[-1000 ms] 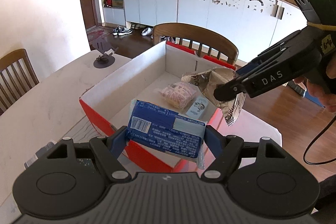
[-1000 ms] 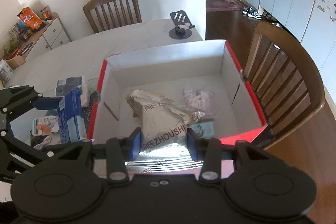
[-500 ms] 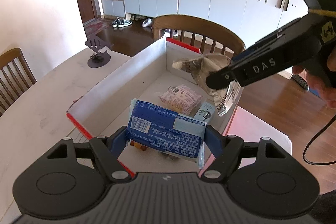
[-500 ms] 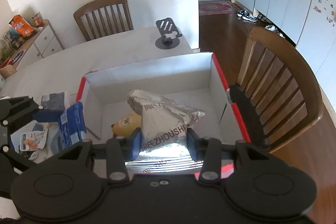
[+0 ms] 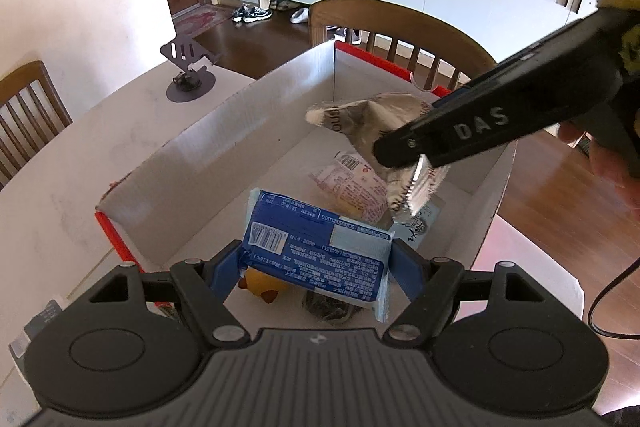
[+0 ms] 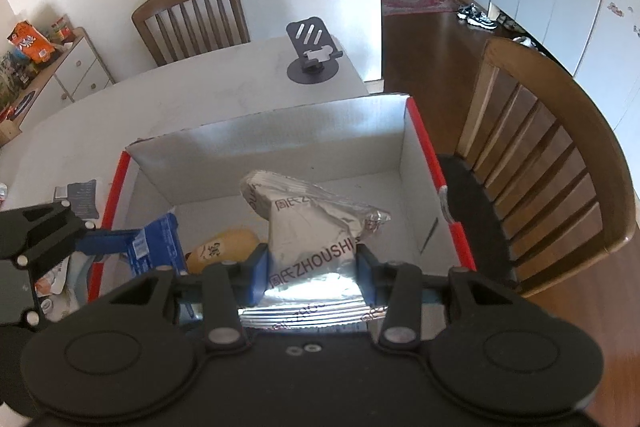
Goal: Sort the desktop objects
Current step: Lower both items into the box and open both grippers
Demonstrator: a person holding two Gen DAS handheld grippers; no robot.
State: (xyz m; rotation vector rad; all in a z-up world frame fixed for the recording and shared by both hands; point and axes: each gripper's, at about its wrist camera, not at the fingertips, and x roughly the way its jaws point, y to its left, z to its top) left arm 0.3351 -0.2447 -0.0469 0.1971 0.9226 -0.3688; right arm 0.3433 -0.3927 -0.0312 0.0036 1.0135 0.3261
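Observation:
My left gripper [image 5: 316, 261] is shut on a blue snack packet [image 5: 316, 247] and holds it over the near end of the open cardboard box [image 5: 240, 131] with red outer sides. My right gripper [image 6: 310, 263] is shut on a silver foil bag [image 6: 312, 223] and holds it above the box's middle; the bag also shows in the left wrist view [image 5: 372, 123]. Inside the box lie a pink-white snack packet [image 5: 348, 183], a yellow item [image 5: 260, 285] and a small light-blue sachet [image 5: 416, 227]. The blue packet also shows in the right wrist view [image 6: 158, 243].
A black phone stand [image 6: 312, 55] stands on the white table [image 6: 192, 99] beyond the box. A wooden chair [image 6: 552, 163] stands right against the box's far side. Loose packets [image 6: 78, 197] lie on the table left of the box. Another chair [image 6: 192, 15] stands at the table's far side.
Both grippers have moved forward over the box with their loads. The blue packet now hangs over the box's inside, and the foil bag sits further in.

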